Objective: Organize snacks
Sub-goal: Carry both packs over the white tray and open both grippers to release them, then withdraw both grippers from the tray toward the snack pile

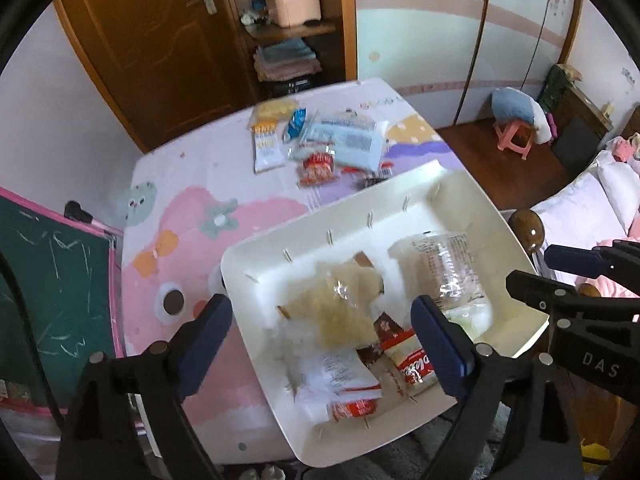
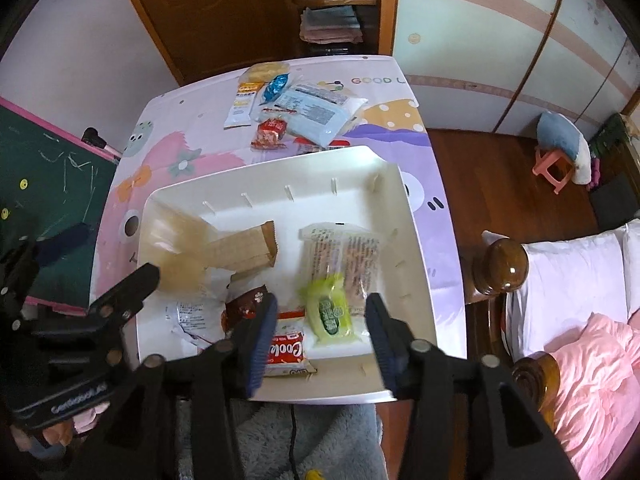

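A white tray (image 1: 256, 280) (image 2: 408, 240) sits at the near end of the table and holds several snack packets: a clear-wrapped pack (image 1: 448, 264) (image 2: 344, 256), a green packet (image 2: 328, 312), a red and white cookie pack (image 1: 412, 364) (image 2: 286, 350), a brown wafer box (image 2: 244, 248) and a tan bag (image 1: 340, 304). More snacks (image 1: 320, 144) (image 2: 296, 112) lie loose at the far end. My left gripper (image 1: 320, 344) is open and empty above the tray's near side. My right gripper (image 2: 320, 336) is open and empty over the green packet; it also shows in the left wrist view (image 1: 560, 276).
The table (image 1: 192, 240) (image 2: 160, 152) has a pastel cartoon cloth. A green chalkboard (image 1: 44, 292) (image 2: 44, 184) stands at its left. A bed with a wooden post (image 2: 500, 260) lies to the right. A pink stool (image 2: 556, 164) stands on the floor beyond.
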Demonstrator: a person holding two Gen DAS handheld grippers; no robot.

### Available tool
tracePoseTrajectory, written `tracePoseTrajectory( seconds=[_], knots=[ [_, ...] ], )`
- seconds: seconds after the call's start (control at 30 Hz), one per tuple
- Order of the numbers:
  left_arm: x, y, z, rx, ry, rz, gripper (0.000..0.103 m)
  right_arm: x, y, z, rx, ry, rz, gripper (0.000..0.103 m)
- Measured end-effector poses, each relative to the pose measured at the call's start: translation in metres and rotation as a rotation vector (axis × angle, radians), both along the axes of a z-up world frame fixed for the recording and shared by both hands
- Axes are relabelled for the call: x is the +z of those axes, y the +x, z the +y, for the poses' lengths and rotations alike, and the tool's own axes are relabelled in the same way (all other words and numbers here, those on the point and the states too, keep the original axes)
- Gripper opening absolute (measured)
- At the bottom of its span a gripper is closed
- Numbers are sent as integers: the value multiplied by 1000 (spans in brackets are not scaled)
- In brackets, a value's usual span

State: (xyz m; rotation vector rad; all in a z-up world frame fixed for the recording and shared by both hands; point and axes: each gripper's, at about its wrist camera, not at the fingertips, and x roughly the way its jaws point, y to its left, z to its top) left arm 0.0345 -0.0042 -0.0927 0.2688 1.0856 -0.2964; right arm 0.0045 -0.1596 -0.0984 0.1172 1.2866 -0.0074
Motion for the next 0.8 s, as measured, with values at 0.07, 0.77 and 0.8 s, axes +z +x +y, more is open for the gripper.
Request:
tracePoseTrajectory(
  seconds=[0.07, 0.77, 0.8],
  knots=[
    [2, 1, 1, 2, -3, -4, 90, 0, -1, -1, -5, -2, -1, 52],
    [-4, 7, 14, 71, -17, 23, 90, -3, 4, 7, 23, 15, 19, 52],
    [-4, 8, 15, 74, -16, 25, 90, -3, 5, 8, 27, 16, 21, 52]
  ],
)
